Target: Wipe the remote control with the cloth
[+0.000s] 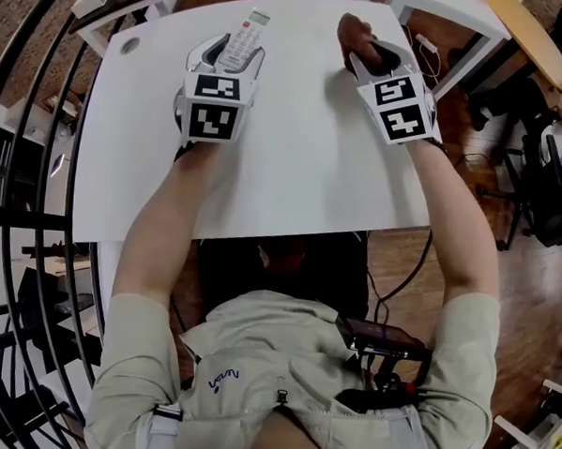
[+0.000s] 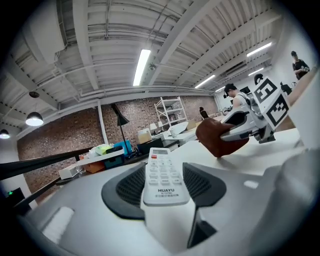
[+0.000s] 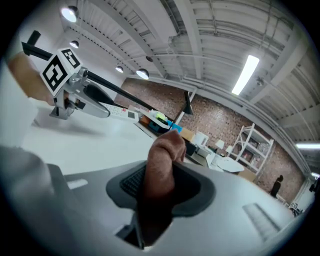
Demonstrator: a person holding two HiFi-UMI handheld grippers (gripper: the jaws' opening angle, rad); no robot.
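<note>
A white remote control [image 1: 245,40] with grey buttons and a red one sticks out forward from my left gripper [image 1: 235,57], which is shut on it above the white table [image 1: 294,163]; in the left gripper view the remote control [image 2: 161,176] lies lengthwise between the two dark pads. My right gripper [image 1: 365,52] is shut on a brown cloth [image 1: 355,35], bunched upright between its jaws as the right gripper view shows the cloth [image 3: 162,167]. The two grippers are side by side and apart; the cloth [image 2: 217,137] does not touch the remote.
The table's far edge runs just beyond both grippers, with a round cable hole [image 1: 131,45] at its far left corner. Desks, shelves, office chairs [image 1: 537,176] and people stand around the room. A wooden floor lies to the right.
</note>
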